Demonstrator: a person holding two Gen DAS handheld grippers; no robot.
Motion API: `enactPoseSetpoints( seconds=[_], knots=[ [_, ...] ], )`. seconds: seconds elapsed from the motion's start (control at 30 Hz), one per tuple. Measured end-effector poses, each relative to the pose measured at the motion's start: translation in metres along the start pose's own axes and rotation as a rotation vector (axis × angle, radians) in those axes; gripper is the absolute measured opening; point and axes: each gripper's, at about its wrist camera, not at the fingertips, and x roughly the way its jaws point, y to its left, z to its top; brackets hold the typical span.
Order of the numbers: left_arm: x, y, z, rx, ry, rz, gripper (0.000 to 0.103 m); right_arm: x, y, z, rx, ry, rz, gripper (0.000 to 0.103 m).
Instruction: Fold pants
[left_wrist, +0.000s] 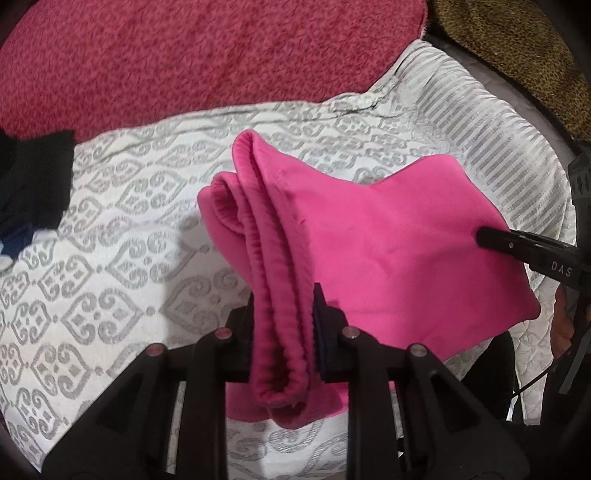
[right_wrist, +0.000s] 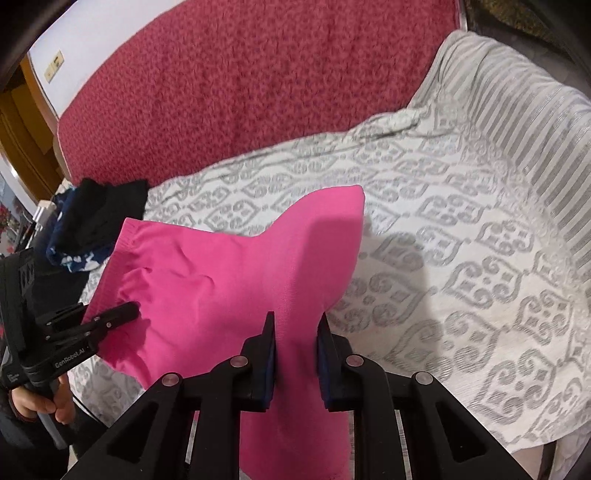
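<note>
Even indoor light, soft shadows on the bedspread (right_wrist: 461, 229), slight motion blur, dark fisheye-warped corners.

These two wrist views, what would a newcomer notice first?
The bright pink pants, held up between both grippers above the patterned white bedspread. The left gripper pinches the waistband; the right gripper clamps the other end. A red blanket lies behind.

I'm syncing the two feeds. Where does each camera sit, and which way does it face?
Left wrist: on the left gripper, facing along its fingers at the pants over the bedspread; right gripper enters from the right.
Right wrist: on the right gripper, facing the same pants; left gripper and hand show.
Shared: pants, bedspread, red blanket.
</note>
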Motion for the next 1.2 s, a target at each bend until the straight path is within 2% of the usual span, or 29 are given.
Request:
enactPoseSetpoints(
  seconds=[0.33, 0.67, 0.93, 1.2],
  knots=[
    [-0.009, -0.044, 0.044, 0.108, -0.054, 0.010, 0.025, -0.031, -0.032, 0.023, 0.030, -0.083, -0.020, 0.017],
    [0.002, -0.086, 0.123, 0.181, -0.104, -0.002, 0.025, -0.059, -0.071, 0.078, 0.033, -0.189, -0.078, 0.017],
    [0.039, -0.107, 0.194, 0.217, -0.116, -0.005, 0.025, -0.047, -0.103, 0.129, 0.061, -0.224, -0.122, 0.017],
    [0.098, -0.124, 0.263, 0.267, -0.129, 0.003, 0.025, -0.013, -0.141, 0.185, 0.095, -0.244, -0.170, 0.017]
  ],
)
